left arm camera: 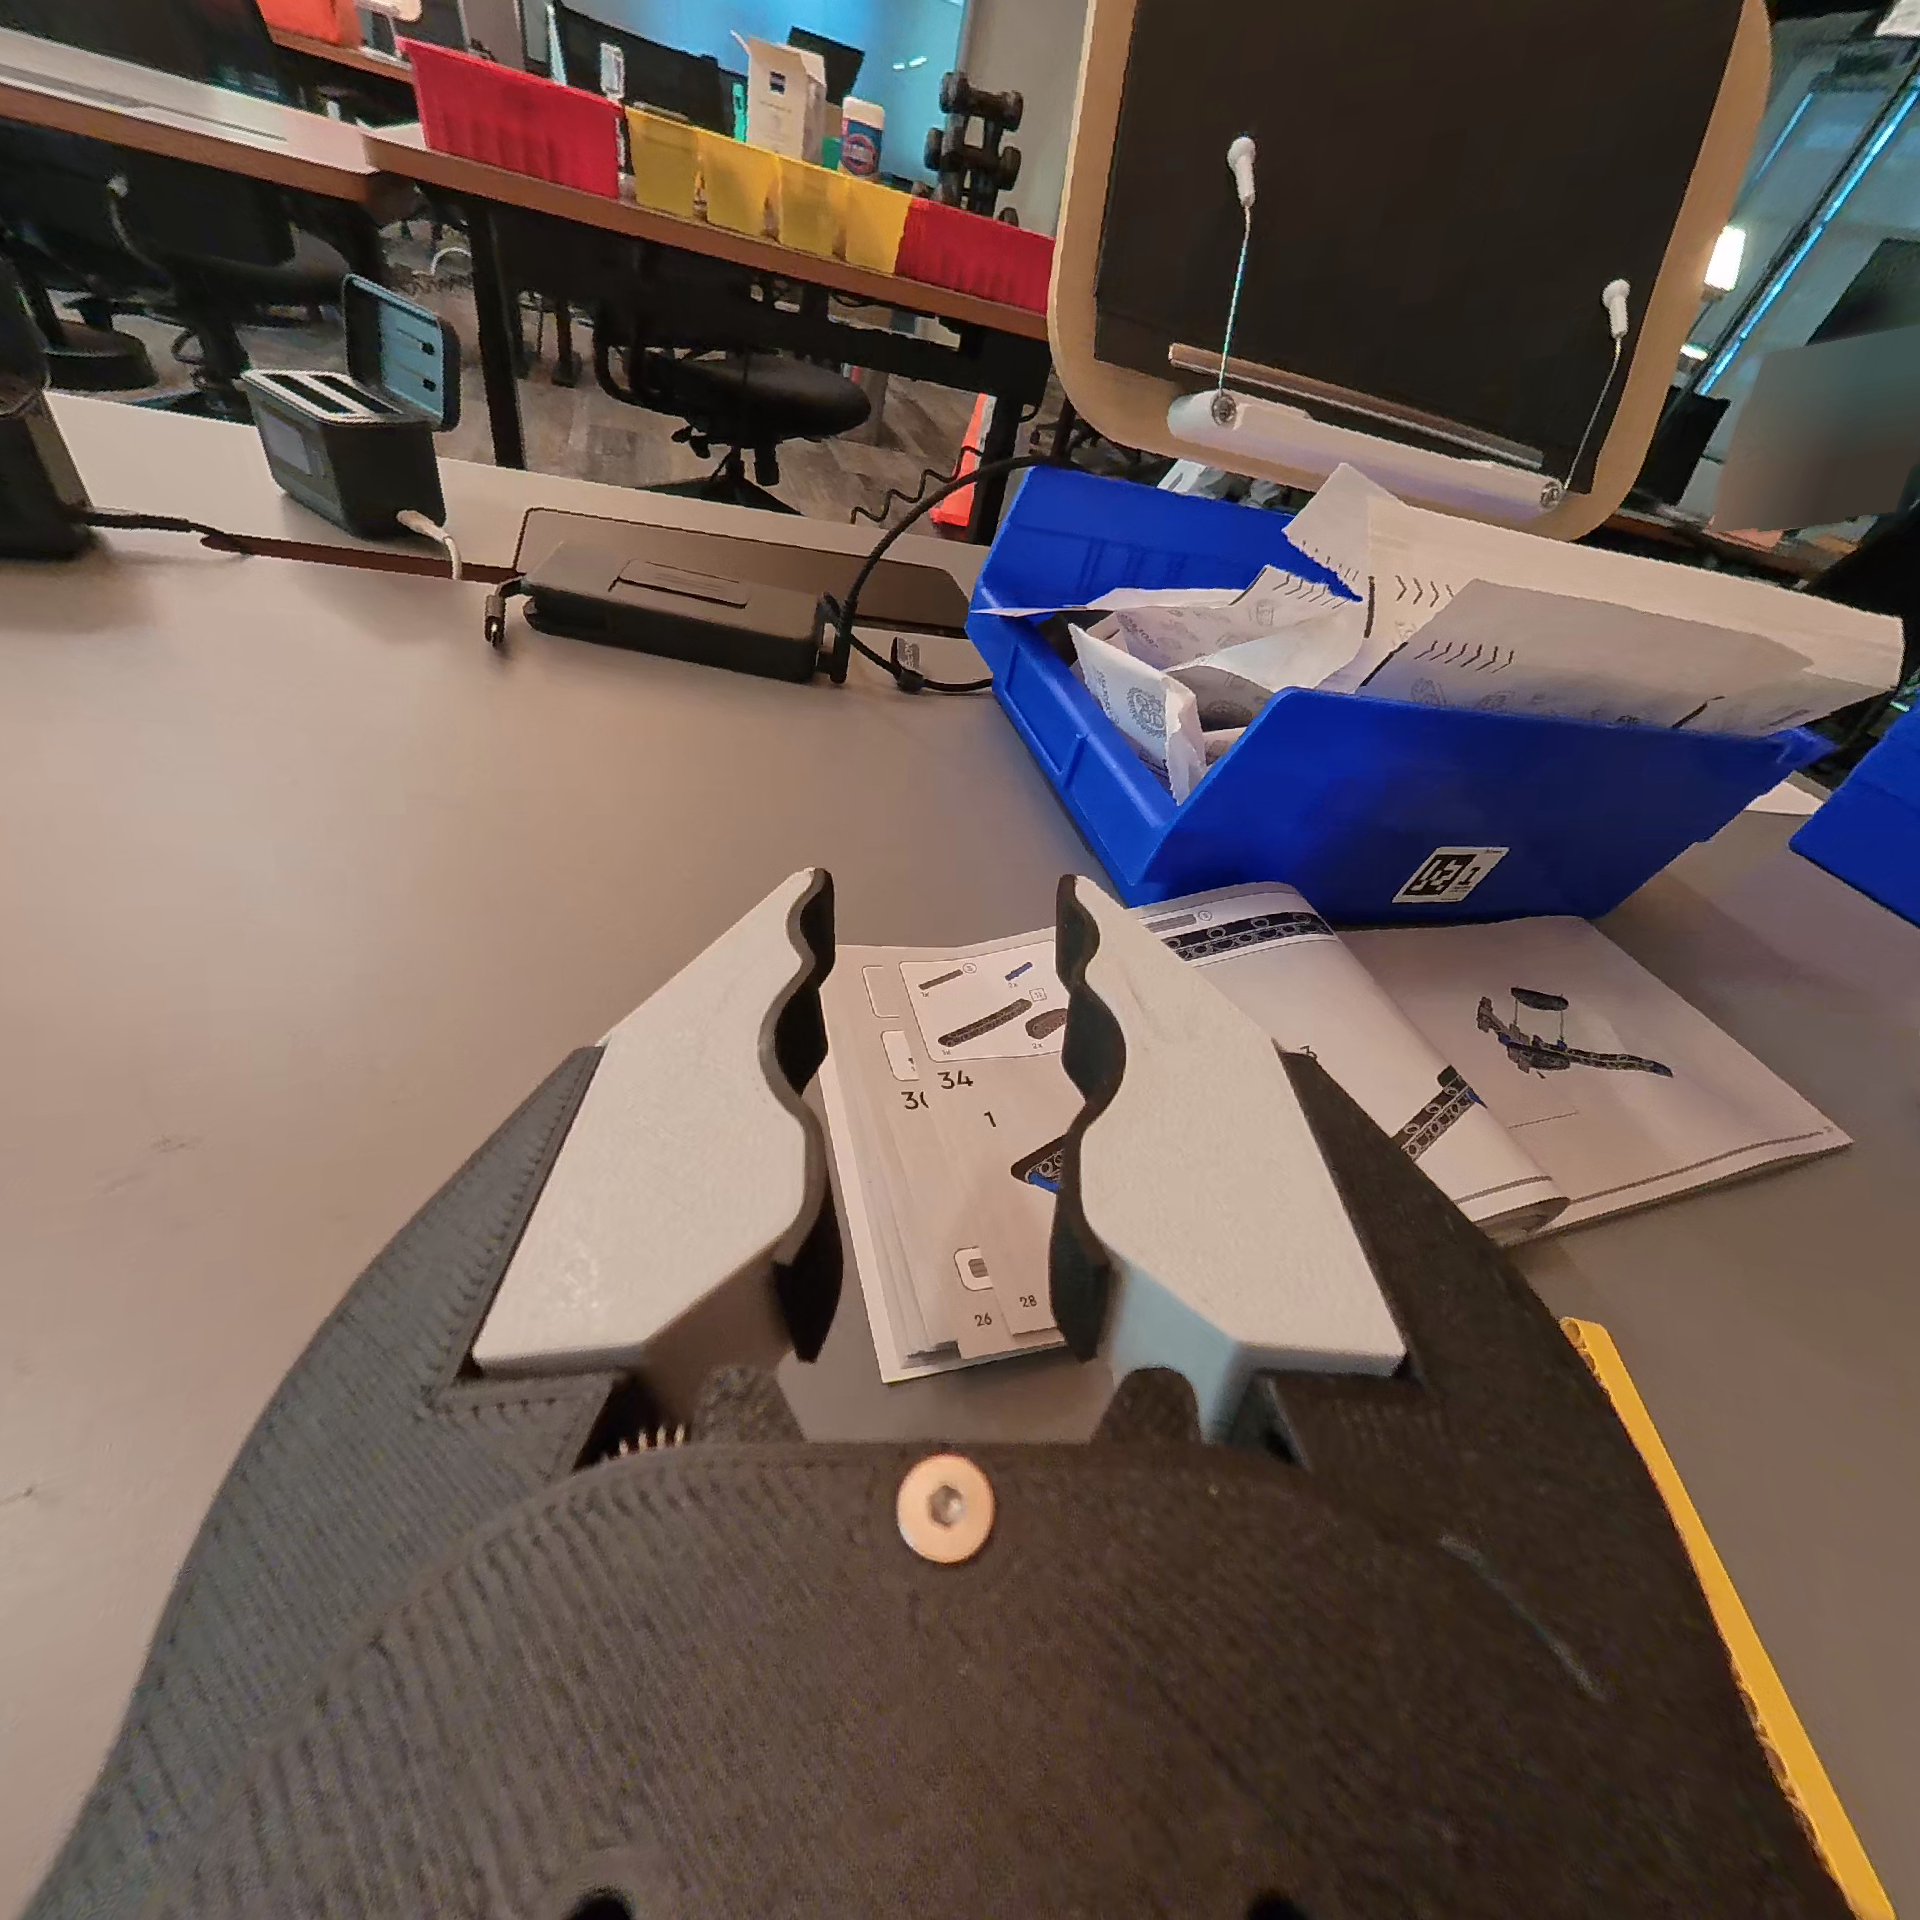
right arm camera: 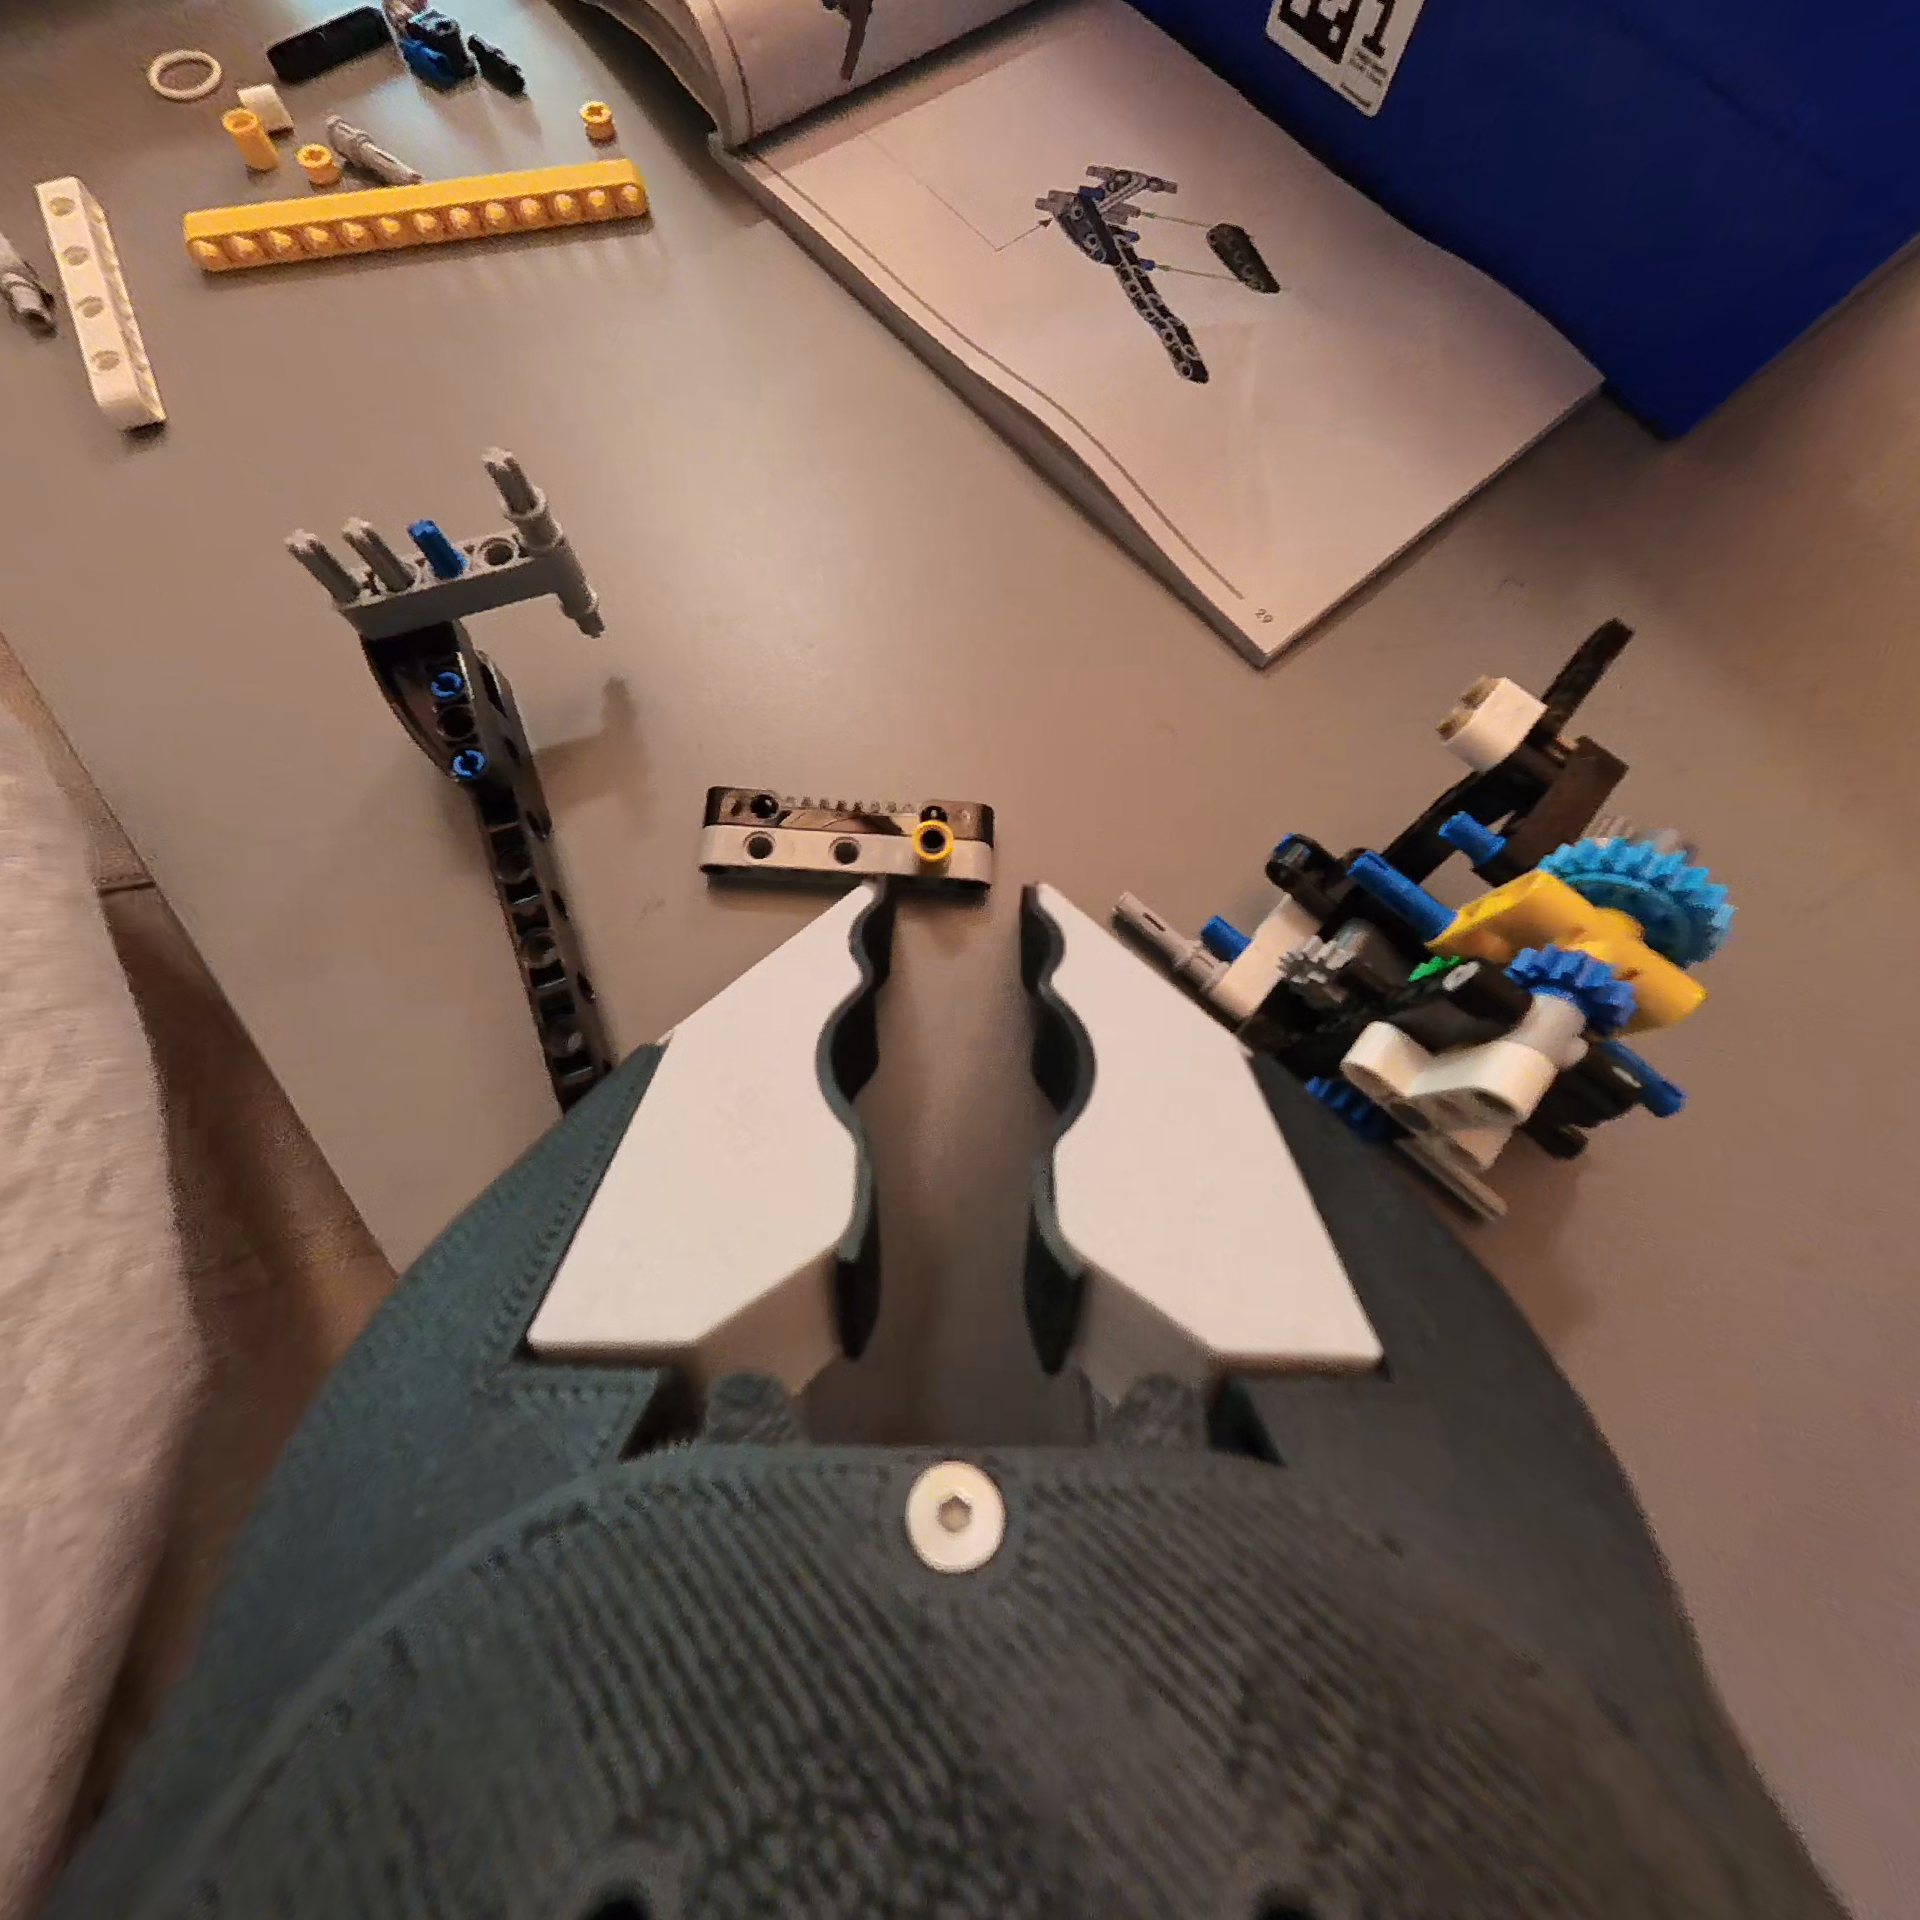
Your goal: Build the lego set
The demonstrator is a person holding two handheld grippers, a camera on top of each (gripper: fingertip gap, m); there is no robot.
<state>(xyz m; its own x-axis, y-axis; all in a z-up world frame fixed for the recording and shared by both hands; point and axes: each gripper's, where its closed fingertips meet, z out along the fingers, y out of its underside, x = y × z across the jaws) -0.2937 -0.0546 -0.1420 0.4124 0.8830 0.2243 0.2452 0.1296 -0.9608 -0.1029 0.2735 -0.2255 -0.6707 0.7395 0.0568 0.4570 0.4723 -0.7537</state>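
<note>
Grippers both empty, left gripper (left arm camera: 943, 894) parted wide above the instruction booklet (left arm camera: 1621, 1049), blue bin (left arm camera: 1403, 790) at 1 o'clock, right gripper (right arm camera: 954, 896) parted narrowly just short of a small grey-and-black rack piece (right arm camera: 847, 836) (untouched), geared assembly (right arm camera: 1475, 966) at 3 o'clock, black beam arm (right arm camera: 488, 748) at 10 o'clock

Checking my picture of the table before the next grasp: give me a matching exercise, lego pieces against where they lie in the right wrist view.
1. long yellow beam
2. small grey and black rack piece
3. geared assembly
4. black arm assembly

a. just ahead of the right gripper
b. far upper left
c. right of the fingers
d. left of the fingers

Pairs: 1-b, 2-a, 3-c, 4-d
</note>
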